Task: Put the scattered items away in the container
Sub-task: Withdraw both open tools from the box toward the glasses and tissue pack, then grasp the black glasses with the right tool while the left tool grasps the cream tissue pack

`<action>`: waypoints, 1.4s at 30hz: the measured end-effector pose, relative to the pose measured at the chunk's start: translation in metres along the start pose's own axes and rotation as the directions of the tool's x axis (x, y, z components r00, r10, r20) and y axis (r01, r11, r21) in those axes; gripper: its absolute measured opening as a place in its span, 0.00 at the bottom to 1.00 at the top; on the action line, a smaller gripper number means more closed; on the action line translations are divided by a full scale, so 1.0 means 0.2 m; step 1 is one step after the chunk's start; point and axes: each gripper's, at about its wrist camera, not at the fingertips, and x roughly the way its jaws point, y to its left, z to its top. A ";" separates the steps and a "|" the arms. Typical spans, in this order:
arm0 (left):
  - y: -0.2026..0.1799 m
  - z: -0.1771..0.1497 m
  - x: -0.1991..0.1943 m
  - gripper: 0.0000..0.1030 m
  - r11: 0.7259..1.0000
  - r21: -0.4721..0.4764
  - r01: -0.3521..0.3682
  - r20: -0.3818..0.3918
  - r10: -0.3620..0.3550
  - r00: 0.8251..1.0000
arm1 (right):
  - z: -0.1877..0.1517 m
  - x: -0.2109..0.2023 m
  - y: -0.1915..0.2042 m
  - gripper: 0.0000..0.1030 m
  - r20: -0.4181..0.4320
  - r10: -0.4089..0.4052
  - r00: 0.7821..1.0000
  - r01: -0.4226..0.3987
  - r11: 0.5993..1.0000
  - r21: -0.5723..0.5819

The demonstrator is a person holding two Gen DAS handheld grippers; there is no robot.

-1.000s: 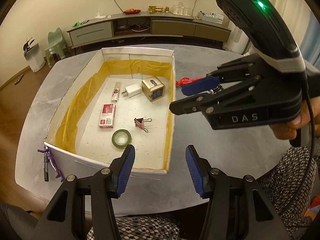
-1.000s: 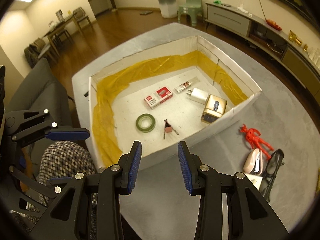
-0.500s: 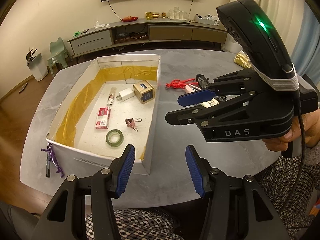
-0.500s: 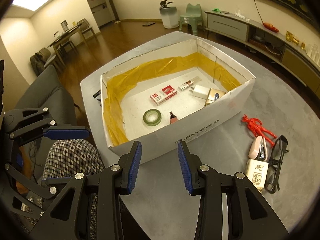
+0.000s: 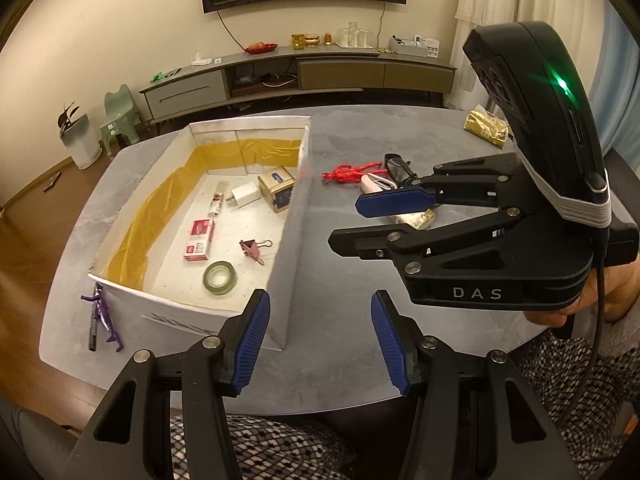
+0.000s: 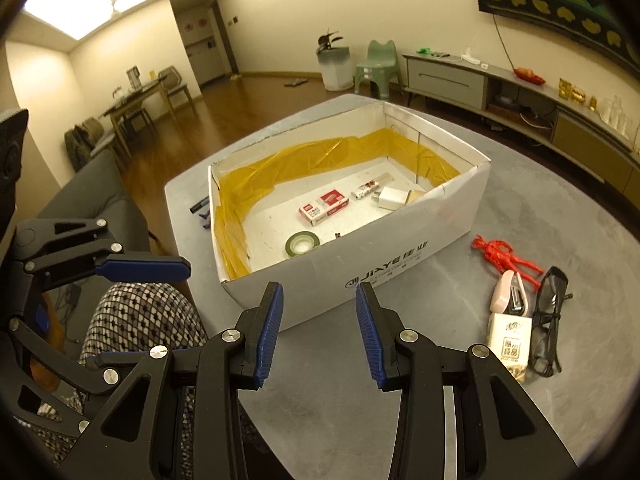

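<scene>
I hold both grippers above the grey counter (image 5: 340, 360), each with its jaws spread and holding nothing. My left gripper (image 5: 320, 340) hovers by the near corner of the white box (image 6: 400, 264); my right gripper (image 6: 318, 332) faces its printed side wall. Inside lie a tape roll (image 5: 219, 277), a red-and-white packet (image 5: 199, 239), a clip (image 5: 253, 249), a charger (image 5: 245, 196) and a gold tin (image 5: 278, 189). On the counter to the right of the box lie a red figure (image 6: 502, 258), a pink stapler (image 6: 512, 294), glasses (image 6: 550, 320) and a small pack (image 6: 510, 338).

White cardboard box (image 6: 400, 264), glossy yellow film lining (image 6: 256, 184), matt grey table (image 6: 560, 208).
</scene>
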 end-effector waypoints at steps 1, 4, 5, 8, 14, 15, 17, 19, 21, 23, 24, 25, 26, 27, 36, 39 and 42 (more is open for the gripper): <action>-0.01 0.00 0.00 0.53 1.000 -0.001 0.002 0.003 -0.002 1.000 | -0.01 -0.01 -0.02 0.39 0.008 0.012 1.000 -0.012 1.000 0.014; -0.04 0.00 0.00 0.53 1.000 -0.005 0.018 0.022 -0.018 1.000 | -0.06 -0.03 -0.09 0.39 0.029 0.049 0.998 -0.051 0.997 0.064; -0.05 -0.01 0.00 0.53 1.000 -0.006 0.025 0.031 -0.025 0.999 | -0.07 -0.04 -0.12 0.39 0.038 0.062 0.997 -0.065 0.994 0.084; -0.09 -0.02 0.02 0.53 0.999 -0.009 0.052 0.046 -0.051 0.998 | -0.12 -0.08 -0.18 0.39 0.056 0.074 0.996 -0.080 0.989 0.122; -0.17 -0.03 0.13 0.53 0.994 -0.036 0.099 0.026 -0.099 0.995 | -0.22 -0.12 -0.33 0.40 0.062 0.044 0.997 -0.055 0.981 0.185; -0.19 -0.03 0.15 0.53 0.994 -0.038 0.107 0.023 -0.106 0.994 | -0.24 -0.12 -0.36 0.40 0.055 0.034 0.998 -0.044 0.980 0.196; -0.23 -0.02 0.19 0.53 0.992 -0.039 0.120 0.016 -0.119 0.993 | -0.26 -0.12 -0.42 0.40 0.041 0.012 0.999 -0.020 0.977 0.212; -0.26 -0.01 0.23 0.53 0.990 -0.043 0.135 0.011 -0.135 0.991 | -0.29 -0.11 -0.48 0.40 0.004 -0.006 1.000 0.005 0.975 0.220; -0.28 0.01 0.28 0.53 0.988 -0.046 0.146 0.008 -0.146 0.989 | -0.32 -0.09 -0.55 0.40 -0.018 -0.025 1.000 0.029 0.969 0.245; -0.30 0.04 0.33 0.53 0.986 -0.052 0.160 0.005 -0.160 0.987 | -0.36 -0.07 -0.62 0.40 -0.036 -0.041 0.998 0.050 0.962 0.268; -0.31 0.05 0.36 0.53 0.984 -0.054 0.168 0.003 -0.168 0.986 | -0.37 -0.07 -0.65 0.40 -0.042 -0.046 0.998 0.056 0.959 0.277; -0.32 0.07 0.38 0.53 0.983 -0.055 0.173 0.001 -0.173 0.985 | -0.37 -0.06 -0.67 0.40 -0.048 -0.055 0.997 0.067 0.956 0.284; -0.32 0.08 0.41 0.53 0.982 -0.058 0.178 -0.002 -0.178 0.984 | -0.38 -0.06 -0.70 0.40 -0.051 -0.068 0.996 0.080 0.954 0.290; -0.33 0.09 0.44 0.54 0.981 -0.063 0.185 -0.007 -0.186 0.983 | -0.38 -0.06 -0.73 0.40 -0.054 -0.083 0.995 0.095 0.949 0.300; -0.41 0.25 0.78 0.62 0.963 -0.148 0.227 -0.028 -0.233 0.972 | -0.35 -0.12 -1.01 0.52 -0.067 -0.222 0.973 0.231 0.903 0.364; -0.45 0.30 0.89 0.63 0.965 -0.147 0.219 -0.033 -0.226 0.974 | -0.31 -0.05 -1.10 0.52 -0.099 -0.248 0.964 0.267 0.901 0.342; -0.50 0.35 0.99 0.63 0.970 -0.136 0.202 -0.031 -0.208 0.978 | -0.27 0.03 -1.16 0.52 -0.131 -0.276 0.952 0.304 0.904 0.301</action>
